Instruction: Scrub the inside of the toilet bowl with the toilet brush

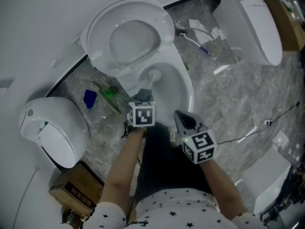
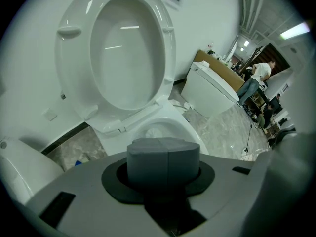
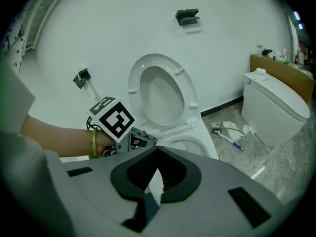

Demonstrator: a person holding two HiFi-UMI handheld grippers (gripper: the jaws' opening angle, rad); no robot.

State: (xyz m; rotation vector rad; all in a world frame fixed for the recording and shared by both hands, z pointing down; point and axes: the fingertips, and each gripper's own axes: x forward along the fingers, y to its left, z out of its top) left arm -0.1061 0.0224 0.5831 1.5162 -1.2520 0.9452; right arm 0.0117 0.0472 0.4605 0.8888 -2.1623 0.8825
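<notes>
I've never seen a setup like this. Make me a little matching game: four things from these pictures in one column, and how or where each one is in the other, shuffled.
Things:
1. toilet seat
2. toilet brush
3. right gripper
4. cardboard box

States:
A. brown
B. head down in the toilet bowl
C. jaws apart
D. raised

Pairs: 1-D, 2-B, 3-C, 4-A
</notes>
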